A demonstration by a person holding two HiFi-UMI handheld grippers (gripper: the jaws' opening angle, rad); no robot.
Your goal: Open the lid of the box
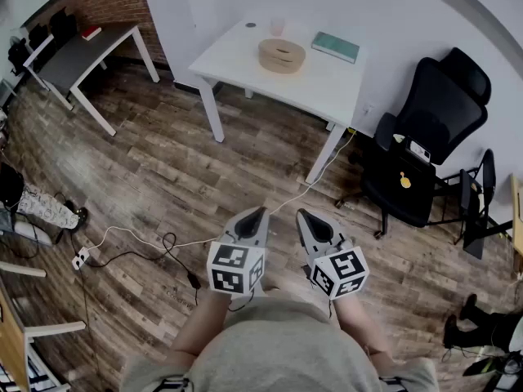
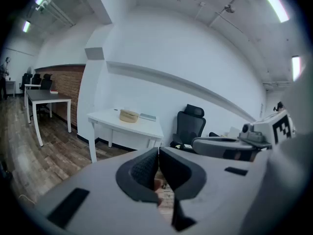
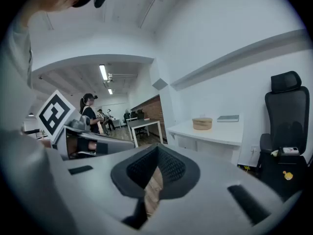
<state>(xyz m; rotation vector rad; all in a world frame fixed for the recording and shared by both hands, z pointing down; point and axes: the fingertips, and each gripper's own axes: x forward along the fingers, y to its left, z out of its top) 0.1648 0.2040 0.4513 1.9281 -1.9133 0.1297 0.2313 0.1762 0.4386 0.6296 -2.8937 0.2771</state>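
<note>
A round light-wood box (image 1: 282,55) with its lid on stands on a white table (image 1: 245,55) across the room. It shows small in the left gripper view as the box (image 2: 129,115) and in the right gripper view as the box (image 3: 202,123). My left gripper (image 1: 263,211) and right gripper (image 1: 299,213) are held side by side low in front of the person's body, far short of the table. Both are shut with nothing between the jaws, seen at the left gripper (image 2: 158,153) and right gripper (image 3: 157,150).
A teal book (image 1: 335,46) and a pink cup (image 1: 278,26) share the white table. A black office chair (image 1: 425,145) stands to its right, a grey desk (image 1: 78,55) at far left. Cables and a power strip (image 1: 80,258) lie on the wood floor. People stand in the background (image 3: 90,114).
</note>
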